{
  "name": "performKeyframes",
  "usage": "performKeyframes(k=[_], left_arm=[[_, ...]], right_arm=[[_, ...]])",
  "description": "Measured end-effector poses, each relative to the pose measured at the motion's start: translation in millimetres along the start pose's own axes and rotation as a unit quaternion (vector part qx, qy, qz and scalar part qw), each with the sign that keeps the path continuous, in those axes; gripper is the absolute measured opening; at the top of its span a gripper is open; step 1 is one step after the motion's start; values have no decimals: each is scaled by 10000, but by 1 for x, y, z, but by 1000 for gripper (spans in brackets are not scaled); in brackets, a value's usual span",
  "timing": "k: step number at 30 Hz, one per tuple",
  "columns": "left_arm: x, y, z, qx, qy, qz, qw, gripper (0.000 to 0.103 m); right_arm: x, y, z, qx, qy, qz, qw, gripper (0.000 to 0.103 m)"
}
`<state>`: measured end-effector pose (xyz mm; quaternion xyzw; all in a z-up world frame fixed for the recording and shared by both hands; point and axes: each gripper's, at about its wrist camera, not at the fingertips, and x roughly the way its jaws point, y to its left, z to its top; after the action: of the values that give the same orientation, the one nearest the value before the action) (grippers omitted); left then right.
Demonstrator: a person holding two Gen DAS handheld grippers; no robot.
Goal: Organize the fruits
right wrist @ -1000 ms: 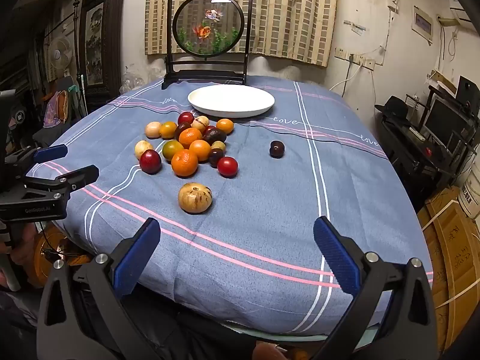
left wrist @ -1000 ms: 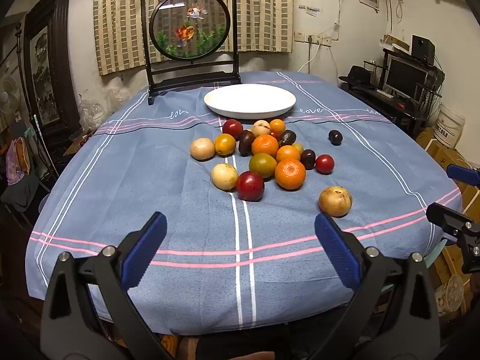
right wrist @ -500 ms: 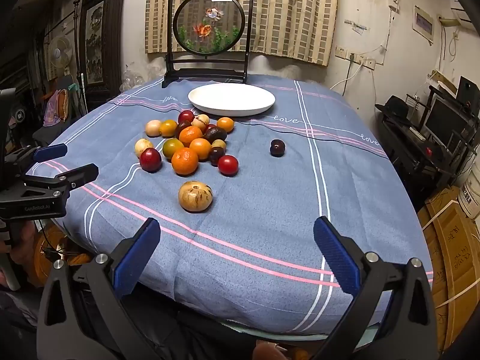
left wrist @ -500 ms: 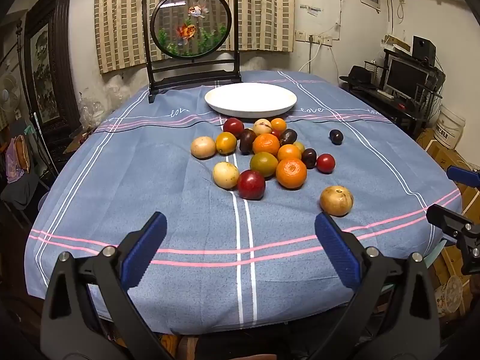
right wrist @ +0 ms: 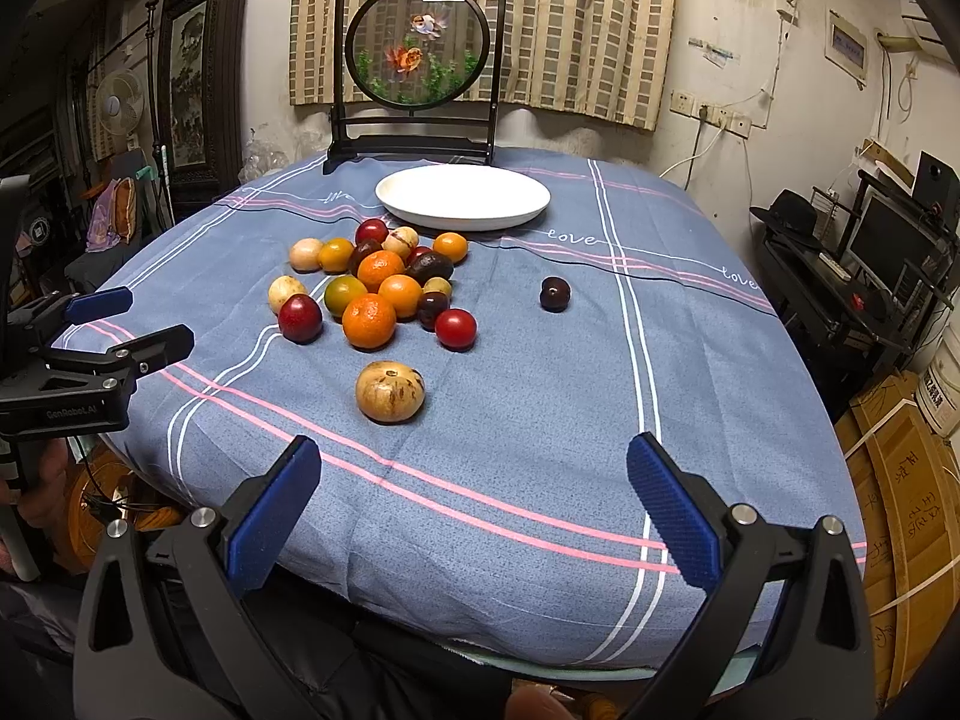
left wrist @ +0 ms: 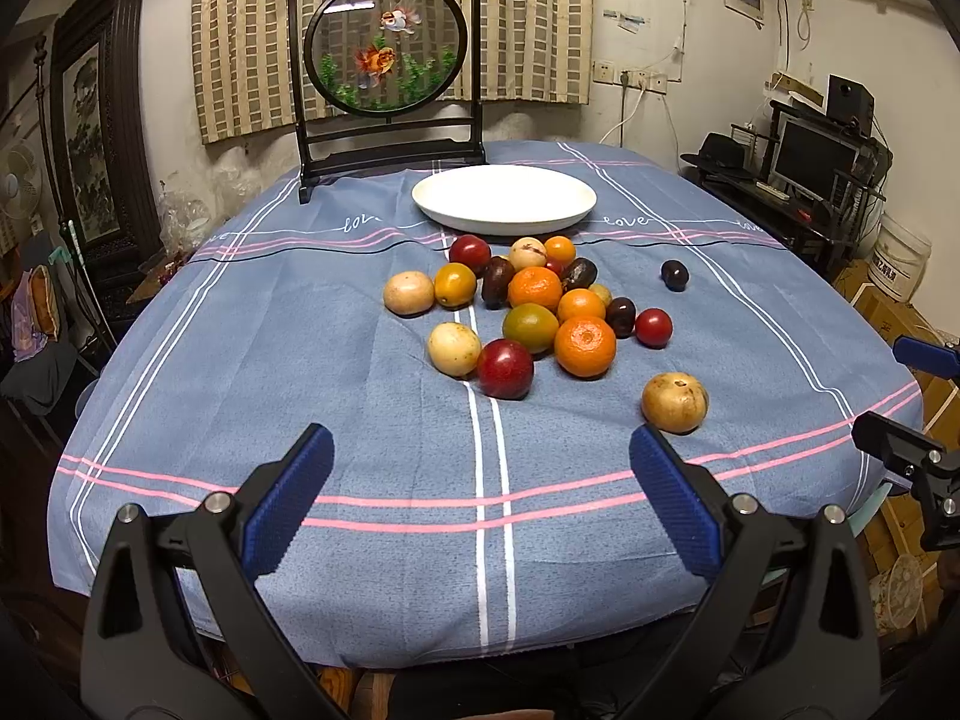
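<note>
Several fruits lie heaped mid-table on the blue cloth: oranges, red plums, pale round ones and dark ones. A tan fruit sits apart nearer me, and a dark plum lies off to the right. Behind the heap stands an empty white plate. My left gripper hovers open over the near table edge, well short of the fruit. My right gripper is open too, over the near right edge.
A black-framed round goldfish screen stands at the table's far edge behind the plate. A desk with a monitor is to the right, cardboard boxes by the table's right side, and a dark cabinet to the left.
Both views have crept very slightly; the fruit and plate have not moved. Both grippers stay open.
</note>
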<state>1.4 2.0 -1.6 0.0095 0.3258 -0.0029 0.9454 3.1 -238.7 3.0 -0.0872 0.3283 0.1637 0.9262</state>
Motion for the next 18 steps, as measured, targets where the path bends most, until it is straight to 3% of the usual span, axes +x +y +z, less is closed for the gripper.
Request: performKeyframes(k=[18], left_arm=[[1, 1, -2, -17, 4, -1, 10000, 101]], right_arm=[[1, -2, -3, -11, 9, -4, 10000, 102]])
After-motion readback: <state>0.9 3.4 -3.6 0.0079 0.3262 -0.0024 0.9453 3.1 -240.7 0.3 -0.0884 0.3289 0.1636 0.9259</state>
